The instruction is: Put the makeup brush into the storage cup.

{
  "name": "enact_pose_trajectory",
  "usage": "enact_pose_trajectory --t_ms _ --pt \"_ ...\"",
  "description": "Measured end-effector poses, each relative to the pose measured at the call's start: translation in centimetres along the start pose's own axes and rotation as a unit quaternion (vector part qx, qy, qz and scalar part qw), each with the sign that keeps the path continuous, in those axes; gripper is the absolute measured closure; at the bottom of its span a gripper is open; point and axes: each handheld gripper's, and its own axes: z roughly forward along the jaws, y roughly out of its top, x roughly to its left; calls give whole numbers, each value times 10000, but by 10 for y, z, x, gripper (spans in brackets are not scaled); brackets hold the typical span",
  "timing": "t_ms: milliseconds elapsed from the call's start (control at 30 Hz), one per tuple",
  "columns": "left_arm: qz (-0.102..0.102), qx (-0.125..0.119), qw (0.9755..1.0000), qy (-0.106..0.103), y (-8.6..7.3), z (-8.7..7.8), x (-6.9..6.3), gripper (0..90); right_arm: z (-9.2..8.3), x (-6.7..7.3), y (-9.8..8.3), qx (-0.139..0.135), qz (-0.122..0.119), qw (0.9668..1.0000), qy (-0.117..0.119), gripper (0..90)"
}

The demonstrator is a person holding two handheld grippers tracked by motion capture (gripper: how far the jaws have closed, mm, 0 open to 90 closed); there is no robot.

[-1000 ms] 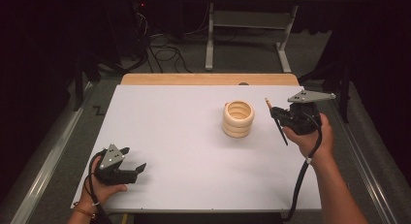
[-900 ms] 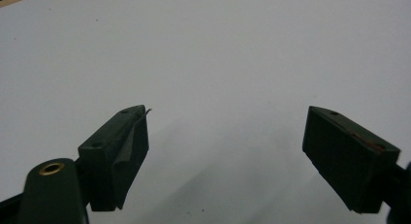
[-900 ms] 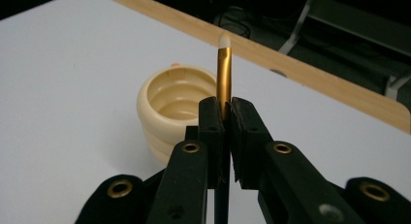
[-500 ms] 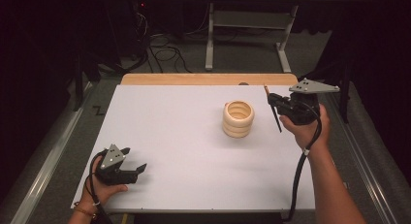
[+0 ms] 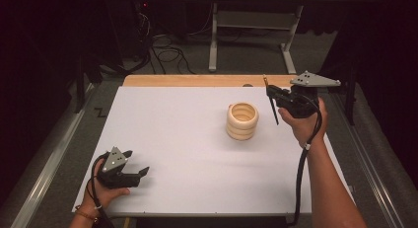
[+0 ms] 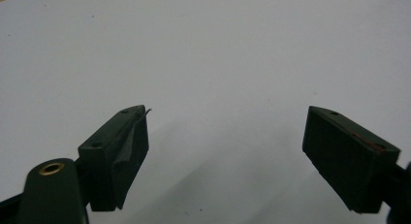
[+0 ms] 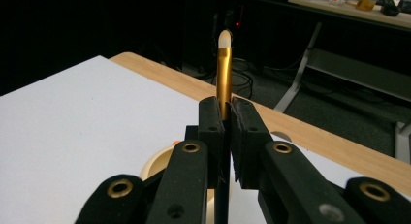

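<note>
fingers of right gripper (image 7: 226, 124) clamp a gold pencil (image 7: 224, 73); left gripper (image 6: 228, 151) fingers spread apart.

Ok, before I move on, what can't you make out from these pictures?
- Brush: its lower shaft, in the right gripper view, is hidden behind the right hand-held gripper.
- Stack of rings: whether anything lies inside, in the high view, is hidden by its wall.
- Left hand-held gripper: no object between its jaws; nothing tells its target.

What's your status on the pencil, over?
Right gripper shut on pencil, held beside the stacked rings. Left gripper open, near the table front edge. Nothing in the way.
</note>
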Motion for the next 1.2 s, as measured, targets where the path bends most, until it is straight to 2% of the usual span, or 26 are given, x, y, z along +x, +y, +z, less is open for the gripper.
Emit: enact_pose_trajectory --t_ms 433,600,867,1133,1200 --pt "-36 -32 10000 6 0 0 0 176 15 1 3 -385 76 9988 305 850" --pt "-25 -27 10000 -9 -1 0 0 176 20 2 4 -446 125 9984 323 850" --pt "-28 -34 10000 -31 -1 0 0 175 33 4 3 -640 236 9962 541 850" --pt "-25 -61 10000 -40 -1 0 0 175 46 8 2 -659 237 9958 581 850" --pt "-26 -73 10000 -44 0 -1 0 175 50 9 1 -638 311 9956 618 850"
